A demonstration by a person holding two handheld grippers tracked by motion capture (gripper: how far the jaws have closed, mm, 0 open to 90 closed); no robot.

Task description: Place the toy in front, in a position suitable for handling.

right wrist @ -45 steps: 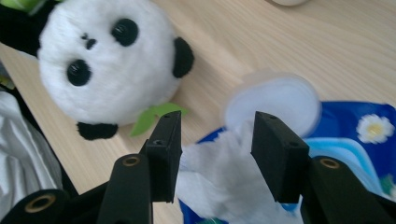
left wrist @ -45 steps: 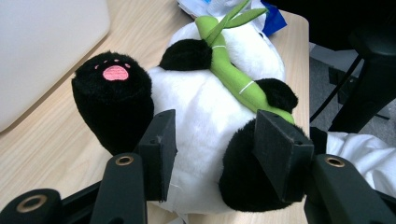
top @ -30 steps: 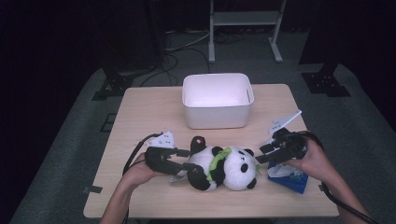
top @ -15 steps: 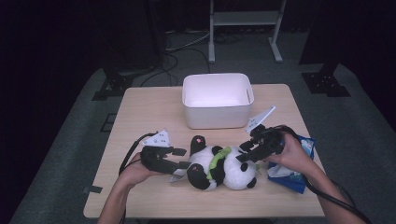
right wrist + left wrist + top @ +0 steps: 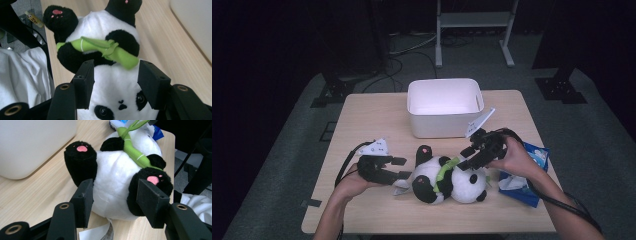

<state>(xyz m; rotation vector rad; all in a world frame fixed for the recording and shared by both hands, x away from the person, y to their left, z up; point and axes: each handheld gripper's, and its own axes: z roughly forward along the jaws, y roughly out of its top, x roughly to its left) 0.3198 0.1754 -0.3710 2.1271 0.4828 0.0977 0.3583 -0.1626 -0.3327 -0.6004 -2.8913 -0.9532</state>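
Lying on wood table (image 5: pixel 377 125); panda (image 5: pixel 451 179) btwn grippers.

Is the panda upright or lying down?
Lying down. The panda is on its back on the table, paws up, bamboo across its chest, with an open gripper at each end.

both grippers flank the plush panda (image 5: pixel 451 180) before the white bin (image 5: pixel 445 107).

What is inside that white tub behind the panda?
The white tub shows bare pale inner walls and a patch of floor with nothing on it. Its near wall hides the front of the floor, so something small could lie there.
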